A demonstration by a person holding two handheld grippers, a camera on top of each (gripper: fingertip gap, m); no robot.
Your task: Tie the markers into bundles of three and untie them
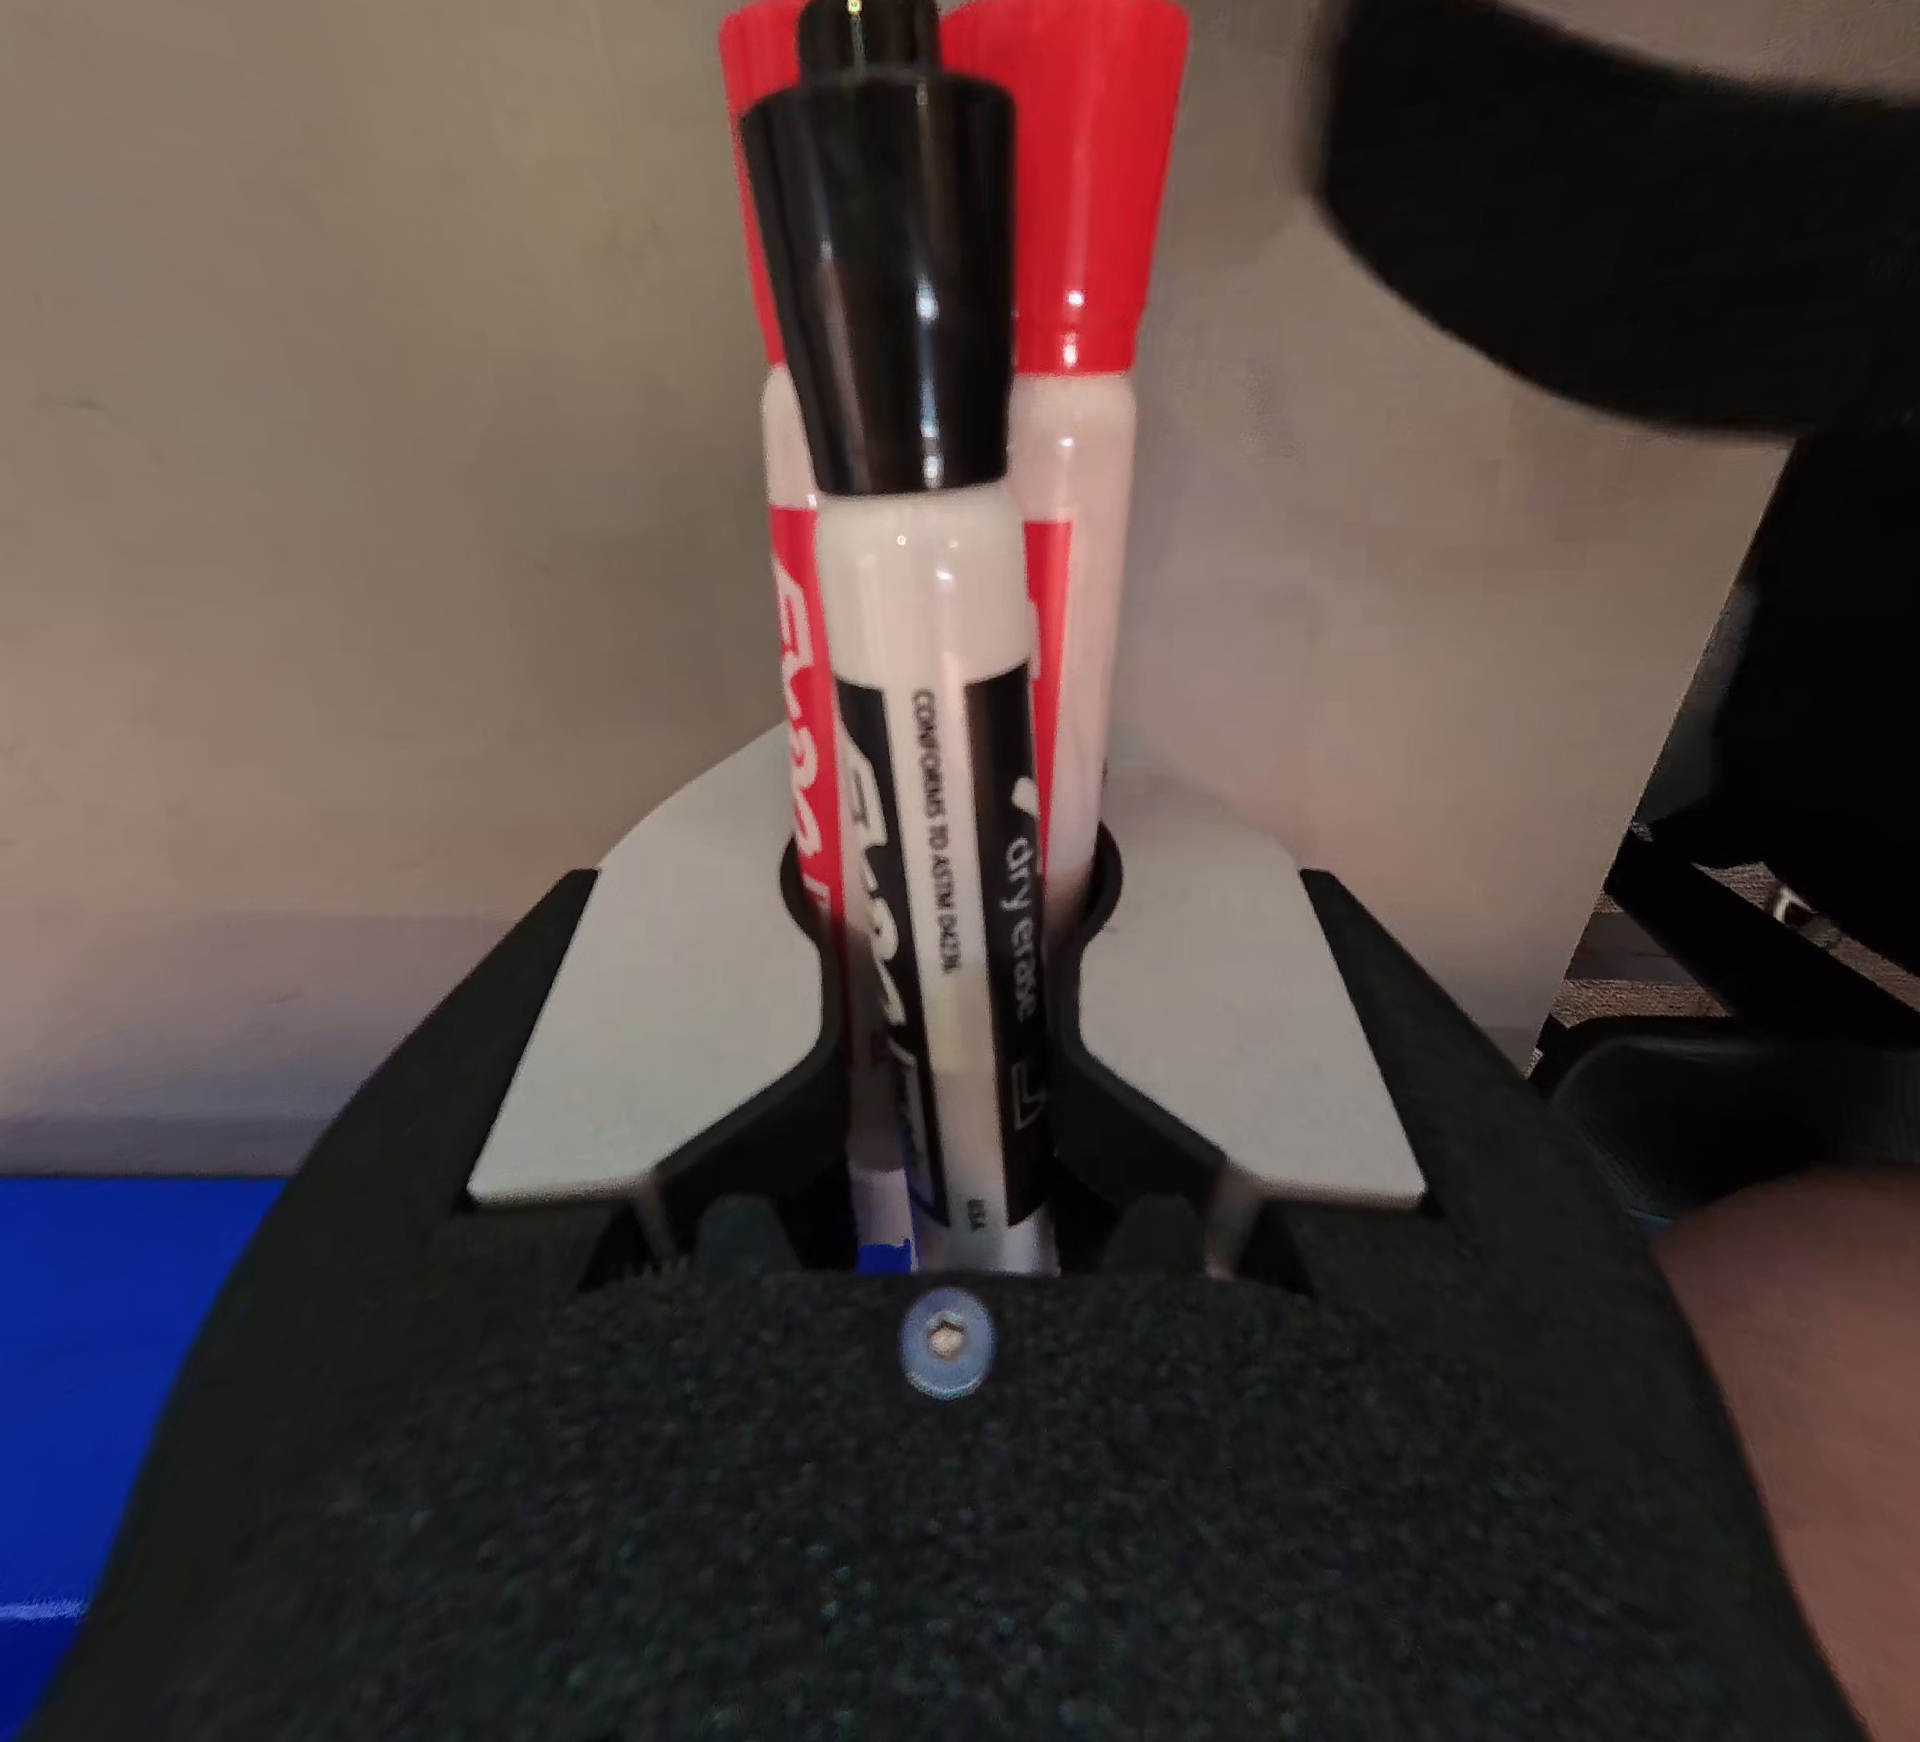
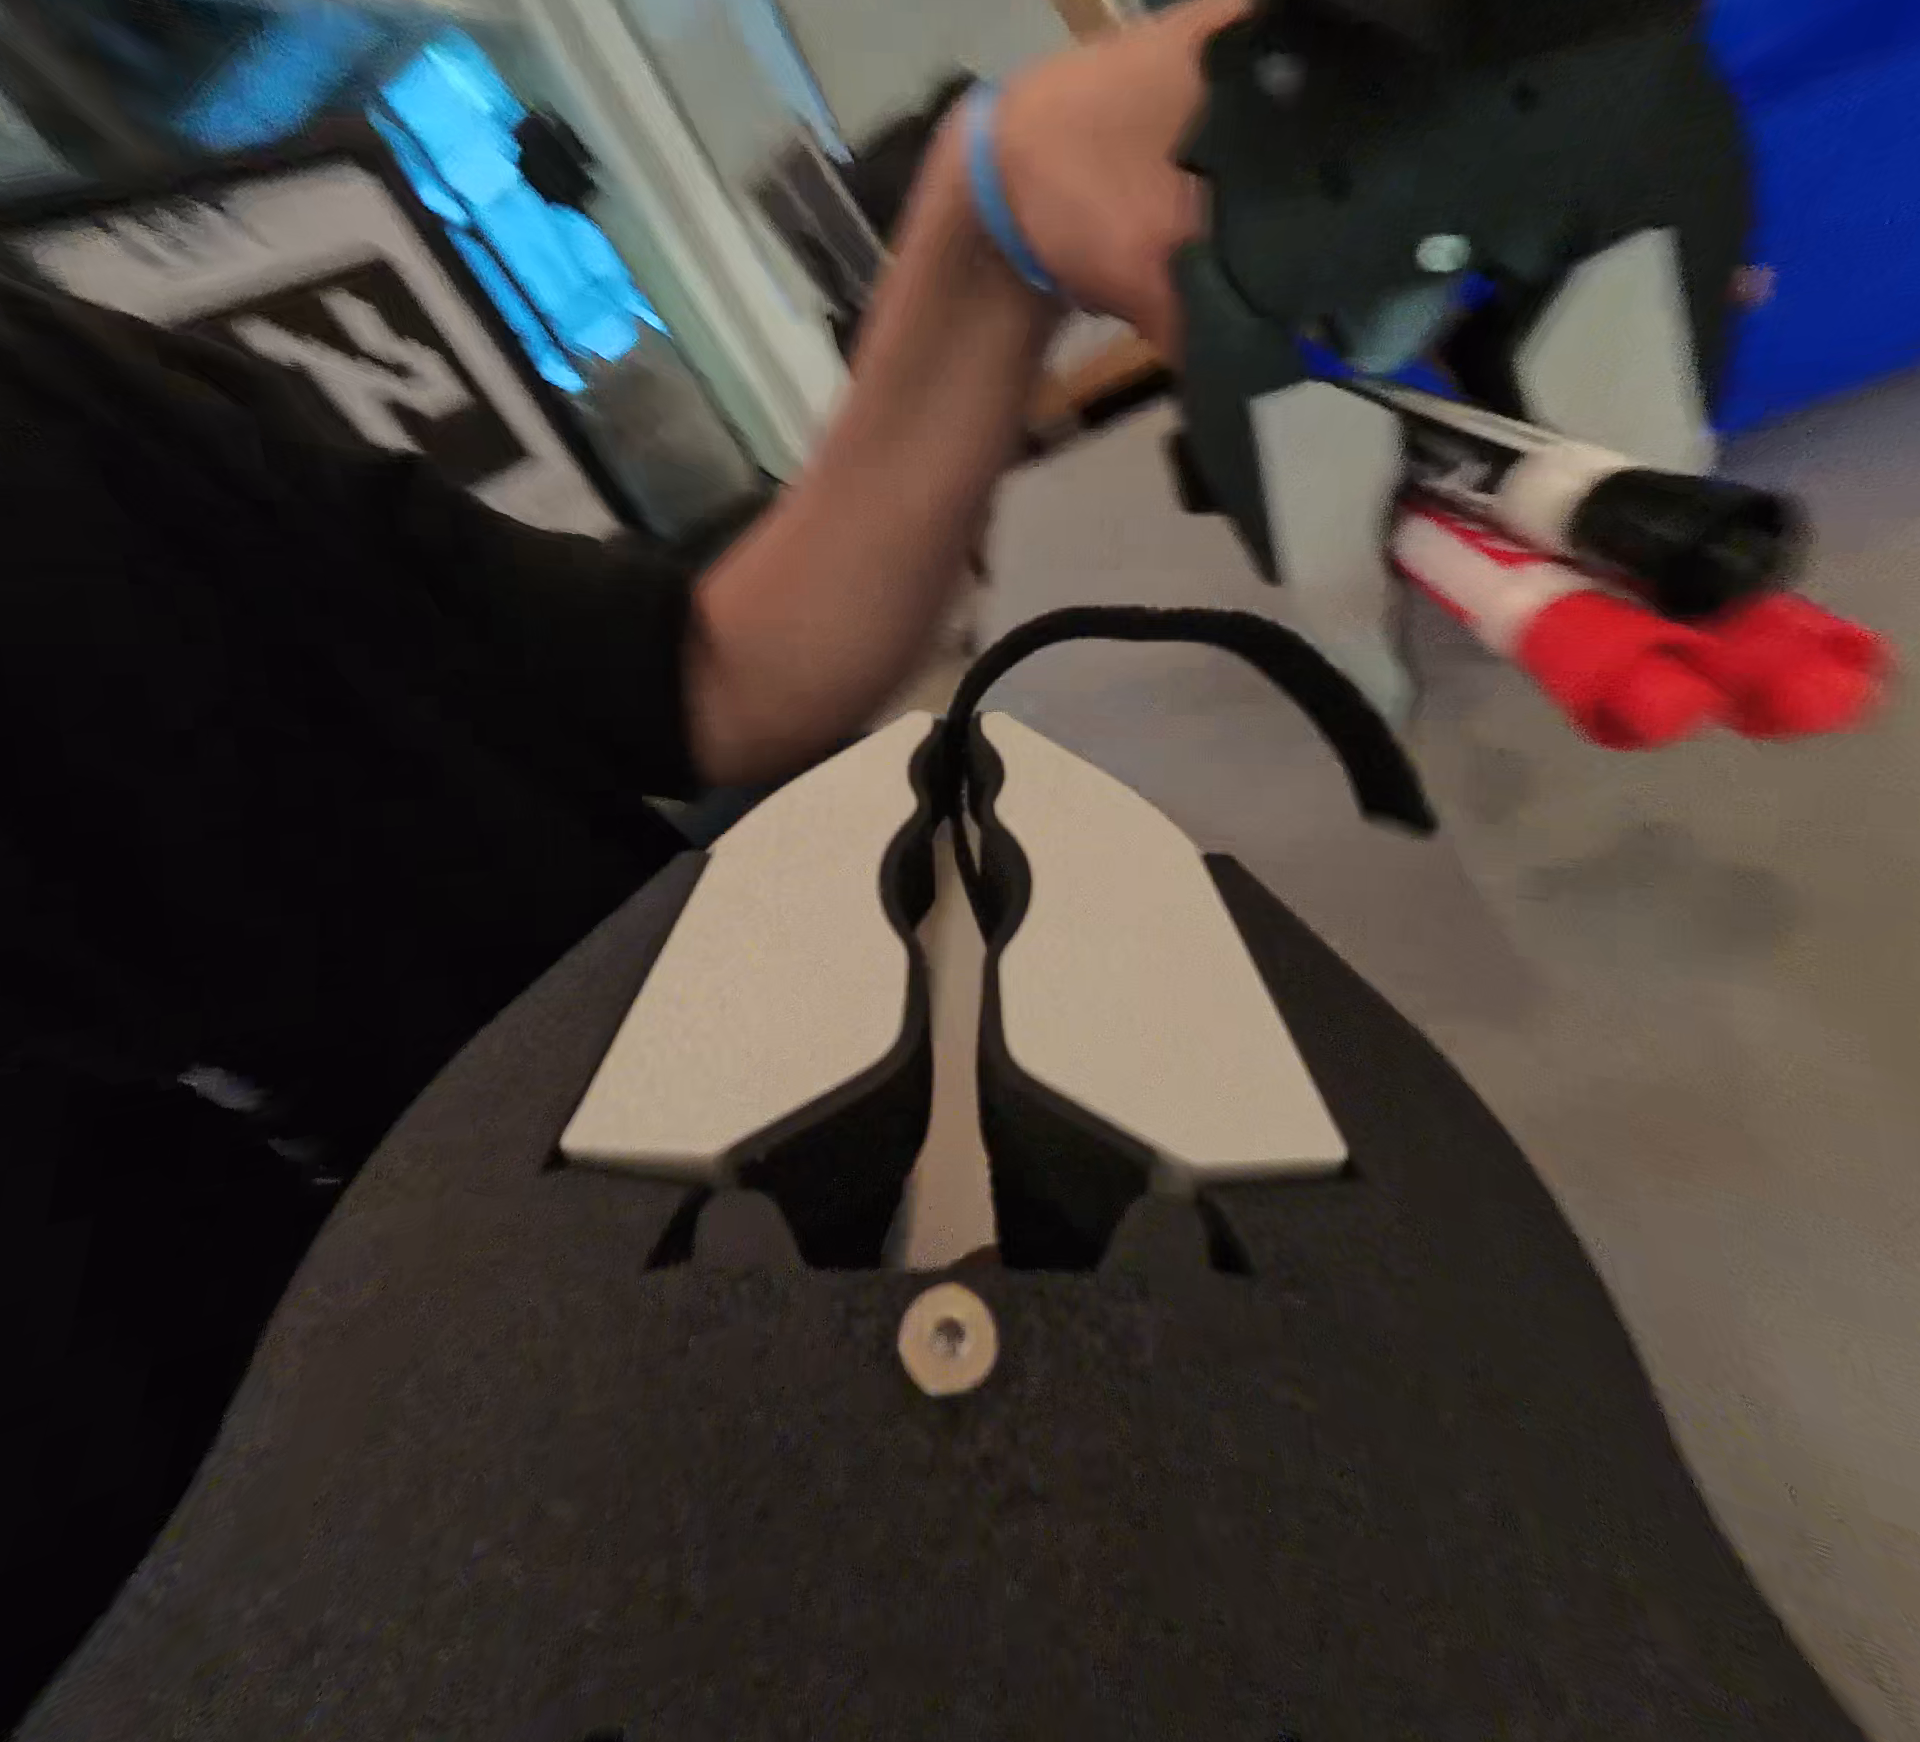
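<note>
Three markers, one black-capped (image 1: 894, 258) in front of two red-capped (image 1: 1070, 165), stood bunched together between the fingers of the left hand-held gripper (image 1: 951, 903), which was closed around their white barrels with the caps pointing away from its camera. No band showed around them. A black strap (image 2: 1195, 643) was pinched at one end in the nearly closed right hand-held gripper (image 2: 961, 757), its free end curling over to the right. In the right wrist view the marker bundle (image 2: 1621, 591) was above the pale counter (image 2: 1558, 1121), beside a blue box (image 2: 1829, 186).
</note>
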